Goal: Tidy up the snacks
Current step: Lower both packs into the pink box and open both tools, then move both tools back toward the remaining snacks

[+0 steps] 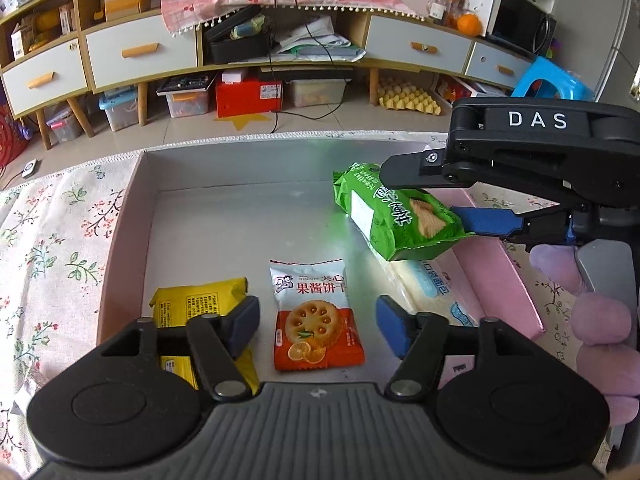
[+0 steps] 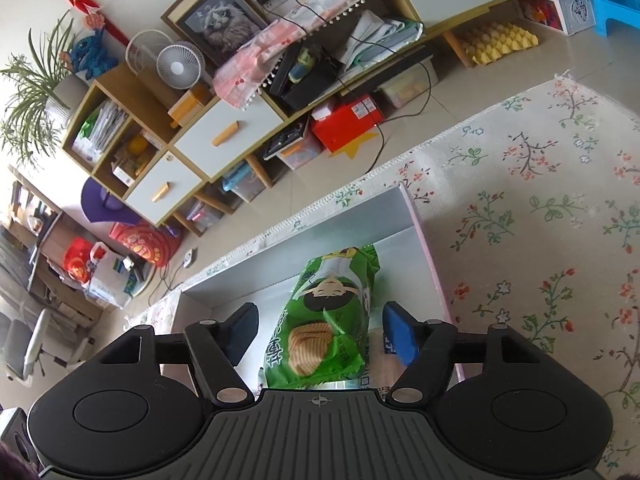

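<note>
A box (image 1: 516, 280) with pink walls and a grey floor lies open on a floral cloth. On its floor lies an orange-and-white biscuit packet (image 1: 316, 320), between the fingers of my left gripper (image 1: 318, 326). That gripper is open and its pads stand apart from the packet. A yellow packet (image 1: 200, 304) lies partly under the left finger. A green cracker packet (image 1: 384, 216) rests tilted on a white-and-blue packet (image 1: 432, 284) at the box's right side. My right gripper (image 1: 424, 196) straddles the green packet (image 2: 332, 320). In the right wrist view this gripper (image 2: 322, 334) is open, with gaps beside both pads.
The floral cloth (image 2: 540, 208) spreads around the box (image 2: 432, 264). A purple-gloved hand (image 1: 600, 320) holds the right gripper. Beyond the cloth's edge are tiled floor, a low cabinet (image 1: 140, 52) with storage boxes beneath, and a blue stool (image 1: 552, 80).
</note>
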Available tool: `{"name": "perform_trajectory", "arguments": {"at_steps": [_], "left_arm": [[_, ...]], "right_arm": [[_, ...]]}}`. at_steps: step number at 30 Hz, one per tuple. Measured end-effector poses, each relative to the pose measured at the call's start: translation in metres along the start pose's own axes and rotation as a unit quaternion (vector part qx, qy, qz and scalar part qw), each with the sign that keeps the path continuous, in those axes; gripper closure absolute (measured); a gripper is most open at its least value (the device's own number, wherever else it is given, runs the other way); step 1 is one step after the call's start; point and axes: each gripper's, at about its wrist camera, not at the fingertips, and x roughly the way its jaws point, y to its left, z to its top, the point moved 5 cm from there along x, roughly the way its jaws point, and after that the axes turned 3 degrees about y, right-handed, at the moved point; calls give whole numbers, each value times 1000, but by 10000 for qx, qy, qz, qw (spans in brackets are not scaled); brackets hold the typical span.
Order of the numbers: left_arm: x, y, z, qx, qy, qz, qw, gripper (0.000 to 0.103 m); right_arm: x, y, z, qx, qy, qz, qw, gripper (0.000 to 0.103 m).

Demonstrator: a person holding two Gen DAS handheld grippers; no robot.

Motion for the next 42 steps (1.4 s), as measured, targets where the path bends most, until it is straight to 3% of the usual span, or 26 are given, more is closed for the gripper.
{"name": "perform_trajectory", "arguments": {"at_steps": [9,21,36,42], "left_arm": [[-21,-3,-4,52,-44,92,9999,21],[-67,2,-15,-124,-223,348,9991,2],[-103,44,-50,-857,-152,909,9920,0],[-105,71,-75,-1059,-25,1153,9877,1]], "right_arm": [[-35,12,0,-333,-94,-52,9994,18],[-83,23,-17,-757,33,-295,9967,12],[-120,27,-56,-1230,301,-579,9903,7],[-117,14,-81,-1218,658,-730,9877,7]]}}
